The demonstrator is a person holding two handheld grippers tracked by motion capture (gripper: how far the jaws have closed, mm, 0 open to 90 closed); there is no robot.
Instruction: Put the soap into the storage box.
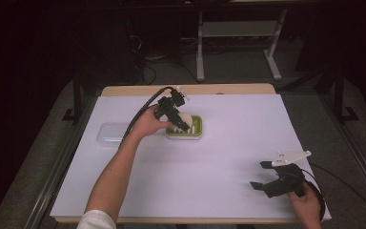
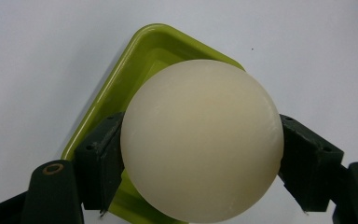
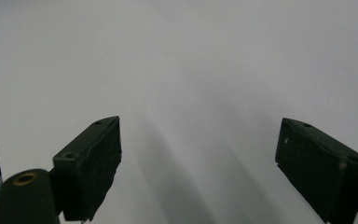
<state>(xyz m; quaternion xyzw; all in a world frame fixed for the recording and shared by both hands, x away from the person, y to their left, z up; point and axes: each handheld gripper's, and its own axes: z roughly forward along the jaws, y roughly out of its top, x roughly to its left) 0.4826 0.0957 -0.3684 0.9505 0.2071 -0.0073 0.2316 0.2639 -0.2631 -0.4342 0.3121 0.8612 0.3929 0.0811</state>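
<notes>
In the high view, a little above the middle of the frame, our left gripper (image 1: 181, 122) clamps a cream ball (image 1: 185, 118) right over a green tray (image 1: 196, 129) that sits on the white table (image 1: 219, 157). Whether the ball already touches the tray floor, we cannot tell from here. In the left gripper view the ball (image 2: 201, 140) takes up the centre, with a black jaw pressed against each of its sides, and the tray (image 2: 121, 93) shows behind and below it, one rounded corner pointing to the top of the frame. Just left of the tray in the high view lies a clear lid (image 1: 110, 134), flat on the table and apart from the tray.

At the lower right of the high view our right gripper (image 1: 262, 175) rests low near the table's front edge, well apart from the tray. In the right gripper view its jaws stand wide with nothing between them but bare white table (image 3: 191, 70).
</notes>
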